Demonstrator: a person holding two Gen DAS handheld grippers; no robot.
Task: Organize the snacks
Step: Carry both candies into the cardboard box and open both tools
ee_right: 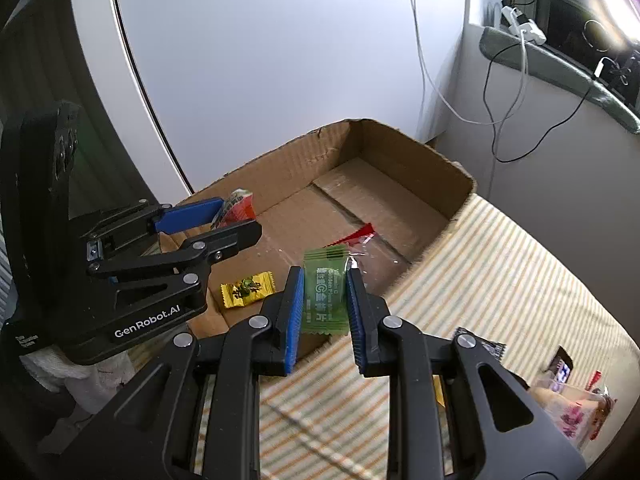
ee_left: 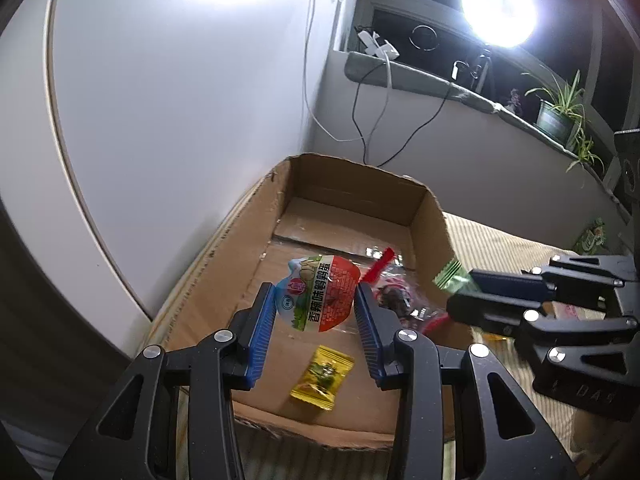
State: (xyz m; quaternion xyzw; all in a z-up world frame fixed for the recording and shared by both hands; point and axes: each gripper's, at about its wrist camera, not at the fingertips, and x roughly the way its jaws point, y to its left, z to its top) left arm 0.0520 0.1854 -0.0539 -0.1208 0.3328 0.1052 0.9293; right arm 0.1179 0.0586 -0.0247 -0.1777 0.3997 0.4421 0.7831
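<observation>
An open cardboard box (ee_left: 430,216) (ee_right: 400,156) lies on a striped cloth. My left gripper (ee_left: 315,294) is shut on a red, green and blue snack pouch (ee_left: 320,298) and holds it above the box floor. In the right wrist view that left gripper (ee_right: 232,216) shows at the left with the pouch (ee_right: 238,208) between its fingers. My right gripper (ee_right: 323,294) is shut on a small green packet (ee_right: 325,296) over the box's near corner; in the left wrist view it (ee_left: 460,280) stands at the right with the green packet (ee_left: 448,276). A yellow candy (ee_left: 323,378) (ee_right: 249,288) and a clear, red-edged bag (ee_left: 394,292) (ee_right: 360,242) lie inside the box.
A striped cloth (ee_right: 500,280) covers the surface around the box. More snack packets (ee_right: 572,408) lie at the lower right. A white panel (ee_right: 260,60) rises behind the box. Cables (ee_left: 368,120), a bright lamp (ee_left: 498,4) and potted plants (ee_left: 560,108) line the window sill.
</observation>
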